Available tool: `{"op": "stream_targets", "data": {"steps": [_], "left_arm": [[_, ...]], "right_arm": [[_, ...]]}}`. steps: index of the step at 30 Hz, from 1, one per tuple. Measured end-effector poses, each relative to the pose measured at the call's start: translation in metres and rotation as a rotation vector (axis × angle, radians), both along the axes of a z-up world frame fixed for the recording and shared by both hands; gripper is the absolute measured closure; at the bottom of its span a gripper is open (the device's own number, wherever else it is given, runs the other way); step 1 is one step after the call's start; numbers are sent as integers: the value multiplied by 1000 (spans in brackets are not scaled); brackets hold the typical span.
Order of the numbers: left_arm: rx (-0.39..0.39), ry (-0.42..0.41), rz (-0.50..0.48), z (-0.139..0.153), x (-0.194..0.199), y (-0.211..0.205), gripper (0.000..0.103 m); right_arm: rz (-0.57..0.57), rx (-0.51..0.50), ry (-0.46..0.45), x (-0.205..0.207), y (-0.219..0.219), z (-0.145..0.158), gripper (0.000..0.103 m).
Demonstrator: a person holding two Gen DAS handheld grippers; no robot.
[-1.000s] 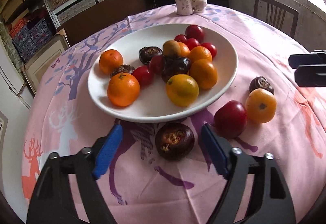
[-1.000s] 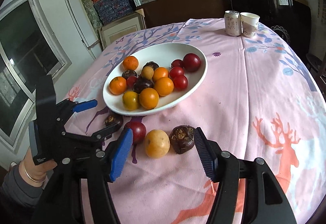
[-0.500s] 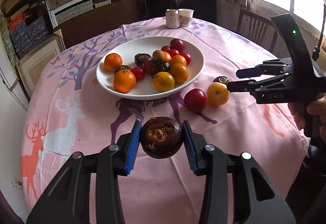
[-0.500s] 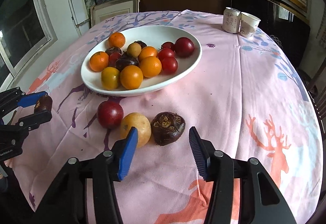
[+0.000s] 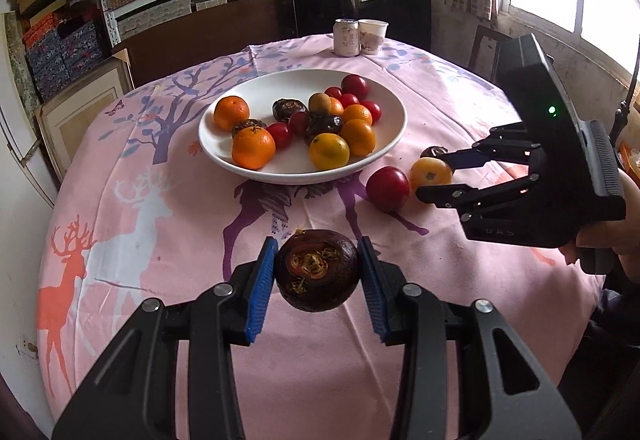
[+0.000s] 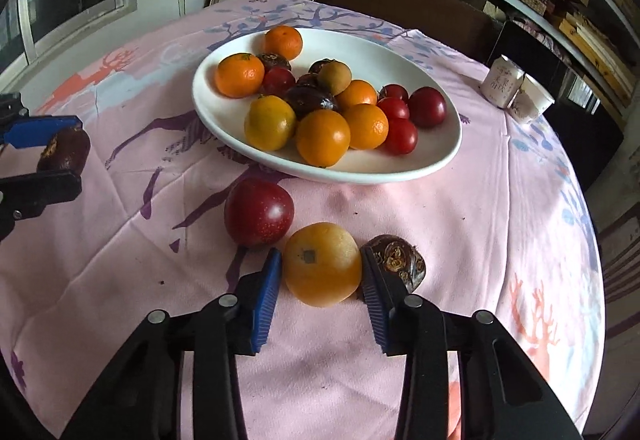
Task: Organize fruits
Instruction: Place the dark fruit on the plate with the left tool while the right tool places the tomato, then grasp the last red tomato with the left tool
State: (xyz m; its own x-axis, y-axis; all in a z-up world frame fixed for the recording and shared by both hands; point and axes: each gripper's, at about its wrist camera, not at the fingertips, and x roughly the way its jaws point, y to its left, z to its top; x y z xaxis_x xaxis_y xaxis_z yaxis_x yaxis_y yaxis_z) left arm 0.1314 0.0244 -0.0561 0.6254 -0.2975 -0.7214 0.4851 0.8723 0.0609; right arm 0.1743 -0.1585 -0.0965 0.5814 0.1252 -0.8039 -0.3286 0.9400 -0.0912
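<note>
My left gripper [image 5: 318,274] is shut on a dark brown fruit [image 5: 317,276] and holds it above the pink tablecloth, in front of the white plate [image 5: 384,137] of oranges, red and dark fruits. In the right wrist view, my right gripper [image 6: 321,282] has its blue pads on both sides of a yellow-orange fruit [image 6: 322,264] lying on the cloth. A red fruit [image 6: 259,217] lies to its left and another dark brown fruit [image 6: 398,262] just behind the right finger. The left gripper with its fruit [image 6: 64,153] shows at the left edge.
A drink can [image 5: 346,37] and a paper cup [image 5: 373,36] stand at the table's far edge. Shelves with boxes, a dark chair [image 5: 360,13] and a framed picture [image 5: 80,111] stand behind the round table. A window is at the right.
My right gripper has moved forward and left, from facing the dark fruit to closing around the yellow-orange fruit. My left gripper keeps holding the dark brown fruit, a little farther from the plate.
</note>
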Motion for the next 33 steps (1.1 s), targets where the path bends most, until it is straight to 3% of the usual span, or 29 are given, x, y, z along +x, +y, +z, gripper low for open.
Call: {"op": "stream_targets", "data": {"steps": [7, 13, 17, 19, 21, 22, 23, 27, 33], "left_arm": [[-34, -41, 0, 22, 10, 1, 63], [-27, -98, -5, 44, 72, -29, 63], [20, -75, -1, 22, 117, -54, 62], [47, -66, 15, 10, 130, -60, 55], [37, -71, 59, 7, 135, -56, 35], [3, -75, 74, 11, 134, -50, 21], [-26, -93, 90, 17, 129, -44, 15], [-75, -110, 87, 30, 100, -24, 15], [9, -101, -24, 10, 37, -44, 15]], "right_arm": [[-52, 292, -78, -1, -47, 51, 63], [-116, 446, -40, 84, -56, 90, 63], [-167, 471, 5, 142, -45, 79, 63], [-194, 459, 19, 163, -41, 70, 62], [-223, 457, 31, 171, -41, 66, 58], [-231, 465, 19, 169, -42, 68, 46], [-226, 467, -6, 161, -44, 71, 35], [-178, 451, -43, 119, -51, 79, 33], [-197, 424, -60, 33, -79, 67, 32]]}}
